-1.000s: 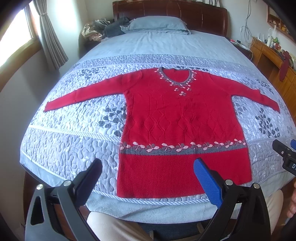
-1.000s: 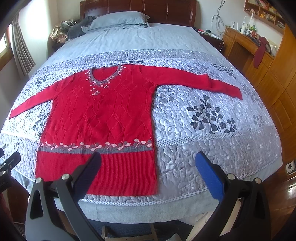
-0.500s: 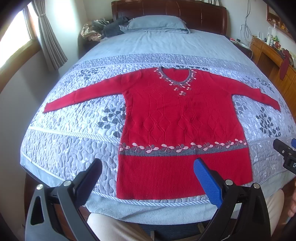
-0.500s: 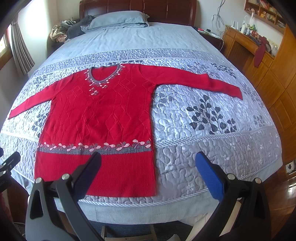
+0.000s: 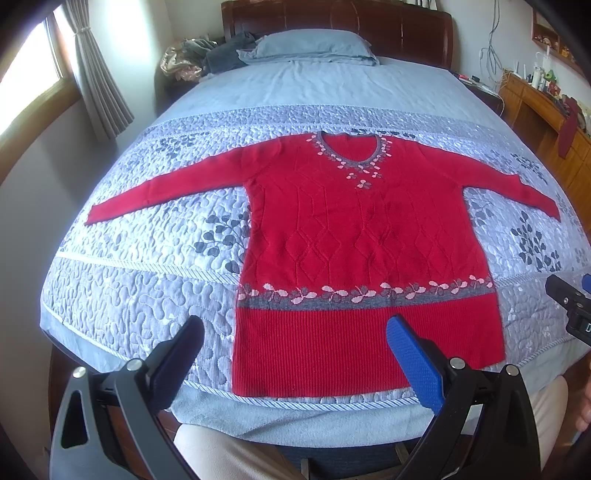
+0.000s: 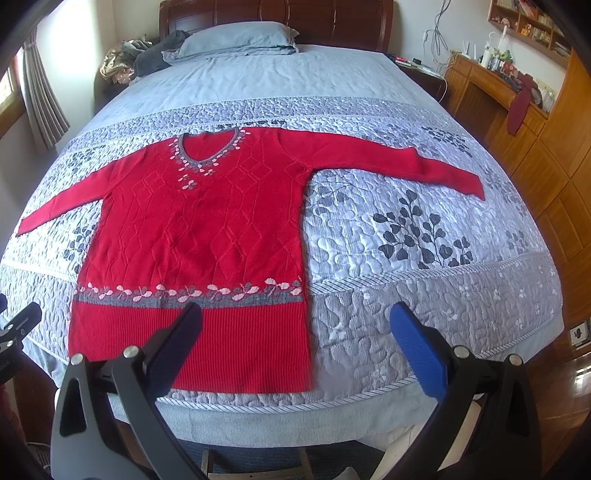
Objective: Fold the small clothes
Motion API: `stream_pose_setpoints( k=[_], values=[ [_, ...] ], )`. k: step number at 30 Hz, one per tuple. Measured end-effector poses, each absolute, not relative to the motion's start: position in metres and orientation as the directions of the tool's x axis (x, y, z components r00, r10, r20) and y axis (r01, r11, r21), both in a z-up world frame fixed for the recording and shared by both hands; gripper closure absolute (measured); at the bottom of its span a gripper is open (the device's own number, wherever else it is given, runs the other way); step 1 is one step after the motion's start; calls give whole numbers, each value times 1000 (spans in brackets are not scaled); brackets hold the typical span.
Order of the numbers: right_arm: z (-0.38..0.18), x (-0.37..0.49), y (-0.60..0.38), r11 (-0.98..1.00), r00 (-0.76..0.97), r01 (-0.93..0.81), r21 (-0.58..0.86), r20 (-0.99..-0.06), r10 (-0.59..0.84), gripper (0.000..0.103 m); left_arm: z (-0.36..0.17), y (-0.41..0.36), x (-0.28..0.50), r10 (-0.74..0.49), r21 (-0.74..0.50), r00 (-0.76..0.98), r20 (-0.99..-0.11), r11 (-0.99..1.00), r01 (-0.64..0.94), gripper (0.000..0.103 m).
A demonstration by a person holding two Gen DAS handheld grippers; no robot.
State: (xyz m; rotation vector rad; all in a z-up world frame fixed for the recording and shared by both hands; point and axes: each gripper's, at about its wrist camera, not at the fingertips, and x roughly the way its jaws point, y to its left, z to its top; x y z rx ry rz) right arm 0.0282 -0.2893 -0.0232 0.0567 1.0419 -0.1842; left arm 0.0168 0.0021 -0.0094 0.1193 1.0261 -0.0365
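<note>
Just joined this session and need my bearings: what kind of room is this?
A bedroom, most likely in a home. The red sweater lies spread on a quilted bed with a pillow and wooden headboard; a curtained window is on the left.

One red sweater with two sleeves, spread on one bed. One pillow at the headboard. Two tools: left tool and right tool, each with two fingers. Beside the pillow, perhaps one heap of clothes, count unclear.
</note>
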Motion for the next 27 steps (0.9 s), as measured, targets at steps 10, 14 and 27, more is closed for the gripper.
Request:
stream_pose_setpoints(
  k=[10, 14, 27],
  values=[
    [-25, 30, -290, 983, 487, 179, -39, -865, -123, 2, -10, 1, 18, 30, 83, 514, -857, 993, 81, 4],
    [-26, 31, -291, 983, 485, 178, -39, -866, -123, 2, -10, 2, 18, 30, 84, 515, -857, 993, 82, 4],
    [-29, 30, -290, 983, 481, 177, -42, -868, -124, 2, -11, 2, 18, 32, 85, 512, -858, 993, 80, 4]
  ],
)
